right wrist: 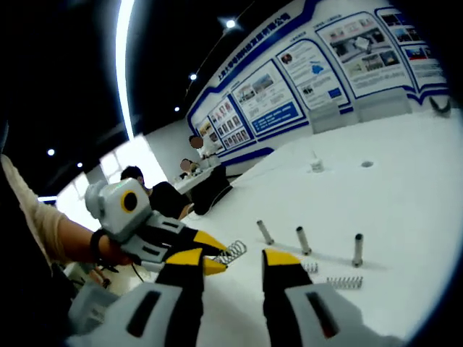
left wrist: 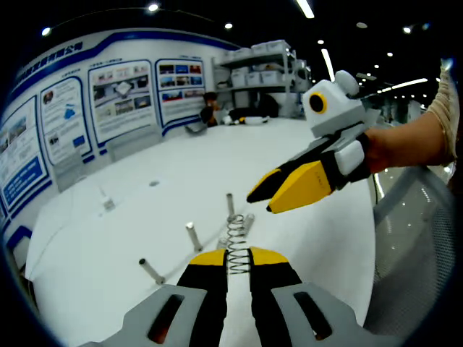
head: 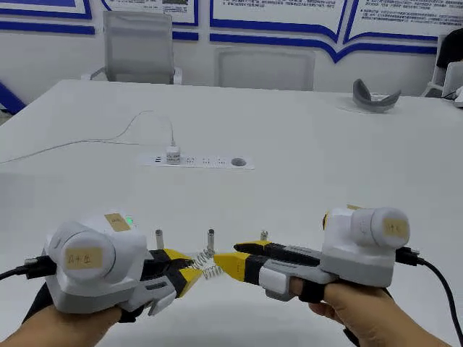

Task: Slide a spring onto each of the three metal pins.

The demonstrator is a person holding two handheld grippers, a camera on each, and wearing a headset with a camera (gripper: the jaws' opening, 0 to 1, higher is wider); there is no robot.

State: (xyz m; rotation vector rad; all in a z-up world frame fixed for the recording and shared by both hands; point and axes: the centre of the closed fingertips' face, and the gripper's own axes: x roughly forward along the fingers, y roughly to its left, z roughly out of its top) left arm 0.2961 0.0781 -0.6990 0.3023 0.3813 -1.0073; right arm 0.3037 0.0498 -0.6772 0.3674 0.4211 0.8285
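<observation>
Three pins [head: 210,238] stand bare; left gripper [left wrist: 237,254] clamps a spring [left wrist: 236,231], right gripper [right wrist: 242,260] gapes empty; end-gripped, the spring may flick free.

Broad white desk [head: 311,130] with an inset power strip [head: 197,160] and a trailing white cable [head: 79,147], two grey chairs [head: 139,45] at its far edge, blue-trimmed poster boards [head: 275,11] on the white wall, dark ceiling with strip lights [left wrist: 307,9], shelving [left wrist: 260,61] holding boxes.
</observation>
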